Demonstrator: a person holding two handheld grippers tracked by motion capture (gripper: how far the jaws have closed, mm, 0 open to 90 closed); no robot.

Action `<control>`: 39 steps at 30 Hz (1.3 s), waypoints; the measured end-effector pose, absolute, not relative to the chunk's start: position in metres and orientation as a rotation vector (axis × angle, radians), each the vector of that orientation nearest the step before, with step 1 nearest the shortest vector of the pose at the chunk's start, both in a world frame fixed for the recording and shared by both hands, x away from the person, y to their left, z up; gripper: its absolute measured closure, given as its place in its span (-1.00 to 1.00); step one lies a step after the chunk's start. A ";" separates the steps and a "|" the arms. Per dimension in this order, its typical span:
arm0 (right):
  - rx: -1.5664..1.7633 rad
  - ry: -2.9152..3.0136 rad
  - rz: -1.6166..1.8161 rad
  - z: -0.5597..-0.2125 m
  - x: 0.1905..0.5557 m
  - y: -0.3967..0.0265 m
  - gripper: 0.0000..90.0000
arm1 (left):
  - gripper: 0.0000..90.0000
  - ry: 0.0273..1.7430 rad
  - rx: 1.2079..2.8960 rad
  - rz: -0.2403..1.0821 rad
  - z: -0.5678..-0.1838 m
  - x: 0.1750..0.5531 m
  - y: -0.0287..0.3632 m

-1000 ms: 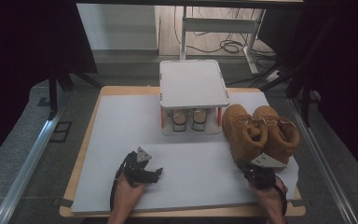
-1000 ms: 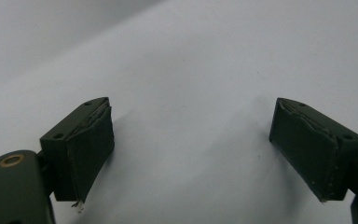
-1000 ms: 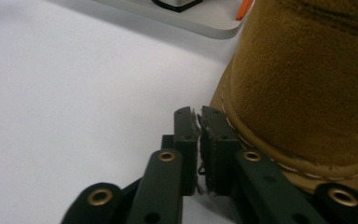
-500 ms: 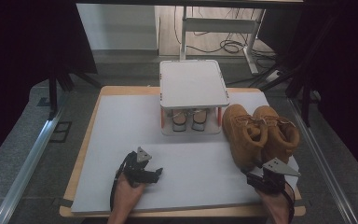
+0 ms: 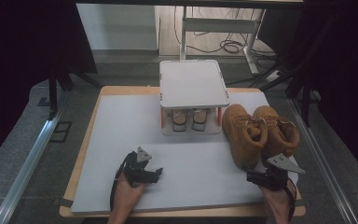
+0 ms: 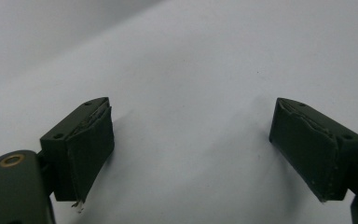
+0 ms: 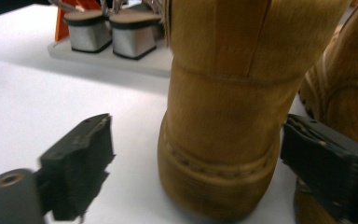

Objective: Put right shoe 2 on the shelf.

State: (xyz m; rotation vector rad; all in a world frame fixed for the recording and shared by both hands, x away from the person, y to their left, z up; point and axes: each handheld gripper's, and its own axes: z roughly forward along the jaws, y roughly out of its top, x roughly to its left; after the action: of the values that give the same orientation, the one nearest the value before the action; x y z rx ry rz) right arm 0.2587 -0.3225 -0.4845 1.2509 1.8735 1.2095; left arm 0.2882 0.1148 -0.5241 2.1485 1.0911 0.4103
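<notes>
Tan boots just beside white rack with heeled shoes

Lab-style recording station, white board on wooden table, dark curtains, floor cables

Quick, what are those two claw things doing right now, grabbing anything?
Left gripper: open, nothing between its jaws, just above the white board.
Right gripper: open, jaws have just been opening, holding nothing; tan boot heel stands between them.

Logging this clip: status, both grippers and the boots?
Left gripper open, empty, over the mat. Right gripper jaws just opened, wide around heel of left boot, not pressing. Shoe rack behind, clear.
</notes>
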 end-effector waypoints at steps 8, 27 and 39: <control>1.285 1.815 1.216 -0.481 0.270 -0.321 -1.00 | -0.70 1.091 2.149 0.410 -0.524 0.288 0.115; 1.344 1.696 1.169 -0.476 0.291 -0.310 -0.95 | -0.70 1.091 2.149 0.410 -0.524 0.288 0.115; 1.348 1.662 1.119 -0.472 0.304 -0.302 -0.96 | -0.70 1.092 2.149 0.410 -0.524 0.288 0.115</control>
State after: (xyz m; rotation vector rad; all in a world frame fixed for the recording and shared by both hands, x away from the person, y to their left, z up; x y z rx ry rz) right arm 0.3040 -0.3019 -0.4717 1.3479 1.6619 1.1186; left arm 0.2882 0.1149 -0.5241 2.1488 1.0915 0.4096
